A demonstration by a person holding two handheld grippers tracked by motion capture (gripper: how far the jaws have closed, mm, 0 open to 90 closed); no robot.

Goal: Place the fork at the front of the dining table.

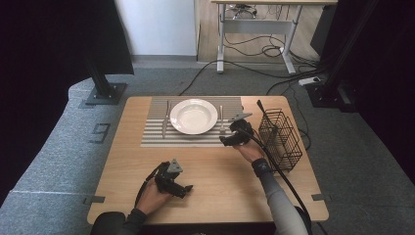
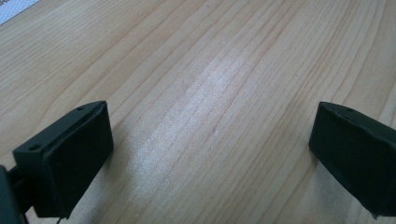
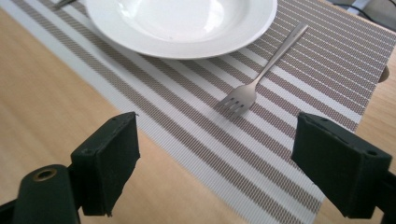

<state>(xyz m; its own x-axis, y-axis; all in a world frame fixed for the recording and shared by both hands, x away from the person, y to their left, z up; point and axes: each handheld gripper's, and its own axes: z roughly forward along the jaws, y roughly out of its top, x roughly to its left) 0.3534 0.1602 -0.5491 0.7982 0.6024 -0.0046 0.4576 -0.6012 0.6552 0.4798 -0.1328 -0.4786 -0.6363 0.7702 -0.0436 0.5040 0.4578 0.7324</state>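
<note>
Lying beyond open jaws: fork (image 3: 261,74)

Both grippers are black. The left gripper (image 1: 188,188) carries a grey three-cornered plate on top, and a black cable loops from it back along the forearm. The right gripper (image 1: 223,141) bears the same kind of grey plate and trails a thick black cable. Each jaw ends in a blocky black pad with small screw holes; a brass-coloured eyelet sits beside one. The person wears grey sleeves and a dark wristband on the right wrist.
</note>
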